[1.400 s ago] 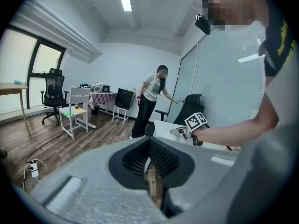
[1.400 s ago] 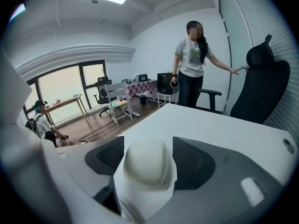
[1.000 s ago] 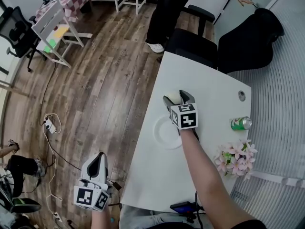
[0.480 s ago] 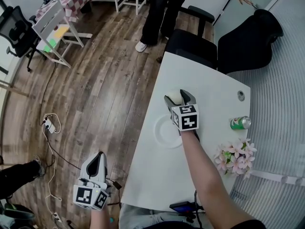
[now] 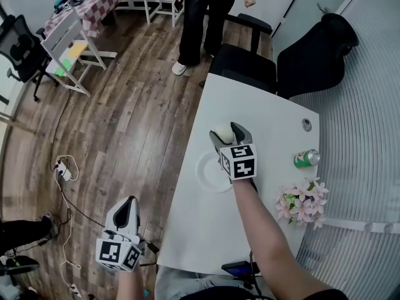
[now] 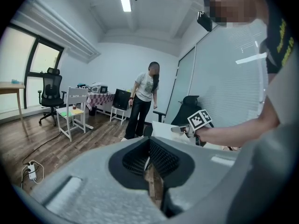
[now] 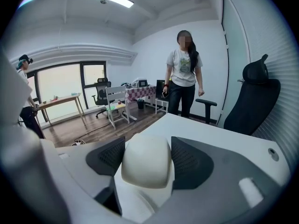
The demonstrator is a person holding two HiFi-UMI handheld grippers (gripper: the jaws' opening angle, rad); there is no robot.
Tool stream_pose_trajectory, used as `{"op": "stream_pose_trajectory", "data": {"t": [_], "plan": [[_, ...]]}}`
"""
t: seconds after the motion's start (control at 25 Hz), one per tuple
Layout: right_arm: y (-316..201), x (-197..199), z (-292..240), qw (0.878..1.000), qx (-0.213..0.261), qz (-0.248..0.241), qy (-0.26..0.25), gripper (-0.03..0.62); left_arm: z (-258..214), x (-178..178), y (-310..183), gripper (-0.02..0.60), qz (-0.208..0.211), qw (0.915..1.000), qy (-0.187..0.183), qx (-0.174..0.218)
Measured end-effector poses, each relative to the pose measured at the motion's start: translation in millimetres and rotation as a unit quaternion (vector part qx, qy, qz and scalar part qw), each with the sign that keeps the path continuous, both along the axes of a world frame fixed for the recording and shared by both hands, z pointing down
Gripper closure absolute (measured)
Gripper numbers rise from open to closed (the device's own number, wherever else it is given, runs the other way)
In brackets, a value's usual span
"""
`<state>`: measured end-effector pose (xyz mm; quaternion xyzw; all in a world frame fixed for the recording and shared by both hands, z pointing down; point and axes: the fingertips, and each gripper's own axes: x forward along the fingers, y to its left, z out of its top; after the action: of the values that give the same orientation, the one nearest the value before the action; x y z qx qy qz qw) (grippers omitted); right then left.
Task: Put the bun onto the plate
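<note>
A pale round bun (image 5: 223, 132) (image 7: 145, 160) is clamped between the jaws of my right gripper (image 5: 225, 134) (image 7: 146, 166), held above the white table (image 5: 269, 117). The white plate (image 5: 202, 169) lies on the table just below and left of that gripper, partly hidden by its marker cube. My left gripper (image 5: 128, 214) (image 6: 150, 161) hangs off the table over the wooden floor at the lower left, jaws shut with nothing between them.
A green can (image 5: 303, 159) and pink flowers (image 5: 300, 202) sit near the table's right edge. Two black chairs (image 5: 245, 66) (image 5: 315, 47) stand at the far end. A person (image 5: 201, 14) stands on the floor beyond. A dark phone (image 5: 240, 269) lies at the near edge.
My right gripper has stayed shut on the bun, shifting only slightly near the plate. The standing person has stepped to the left. My left gripper has not moved.
</note>
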<state>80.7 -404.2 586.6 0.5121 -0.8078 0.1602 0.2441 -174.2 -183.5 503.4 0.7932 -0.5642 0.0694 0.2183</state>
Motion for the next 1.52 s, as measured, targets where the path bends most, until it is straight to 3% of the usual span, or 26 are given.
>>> {"op": "stream_pose_trajectory", "data": {"t": [0.84, 1.52], "plan": [[77.7, 11.6, -51.7, 0.999, 0.033, 0.007, -0.018, 0.276, -36.3, 34.1, 16.6, 0.578, 0.052, 0.9980, -0.004, 0.036], [110.7, -0.7, -12.8, 1.000, 0.006, -0.008, -0.022, 0.276, -25.3, 42.6, 29.8, 0.578, 0.052, 0.9984, 0.001, 0.023]]}}
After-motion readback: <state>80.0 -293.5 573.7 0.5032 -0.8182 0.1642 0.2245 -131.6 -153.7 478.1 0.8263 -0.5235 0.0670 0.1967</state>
